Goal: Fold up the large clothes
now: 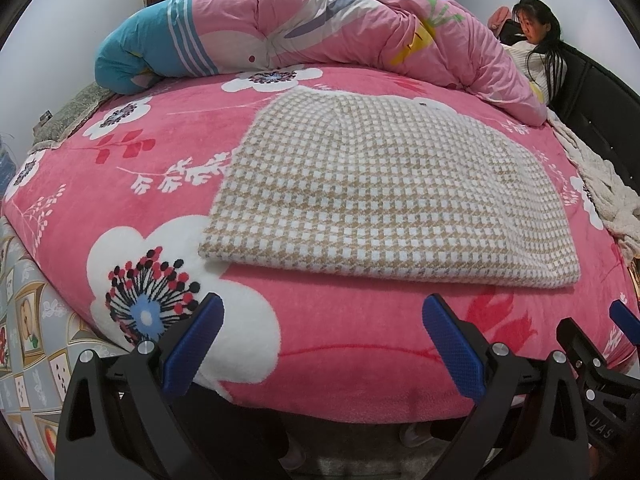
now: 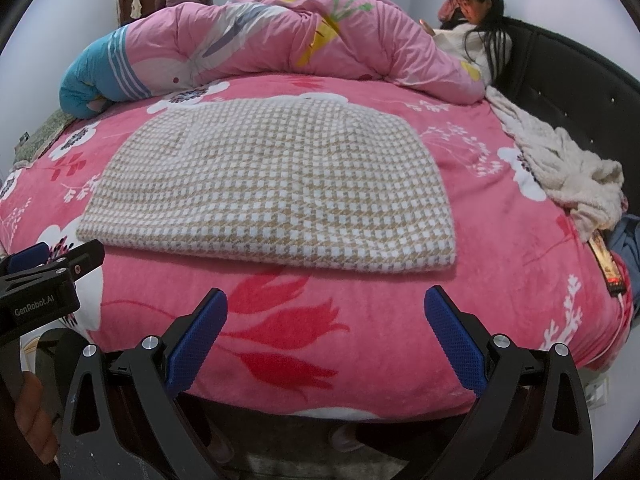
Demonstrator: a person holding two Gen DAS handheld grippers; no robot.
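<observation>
**Hovering short of the folded knit**

Facing the bed edge, both grippers hang off the near side of the blanket (image 1: 360, 364), fingers spread wide and holding nothing. The knit (image 1: 384, 196) lies flat on the blanket, ahead of both sets of fingers and touching neither; its folded near hem runs crosswise to the fingers, left to right. From the left gripper (image 1: 324, 340) the knit sits ahead and slightly right; from the right gripper (image 2: 326, 340) it sits ahead and slightly left, so the two look about equally near, each closest to its own corner. Beyond the knit a duvet (image 2: 280, 40) is heaped. No containers show.
</observation>
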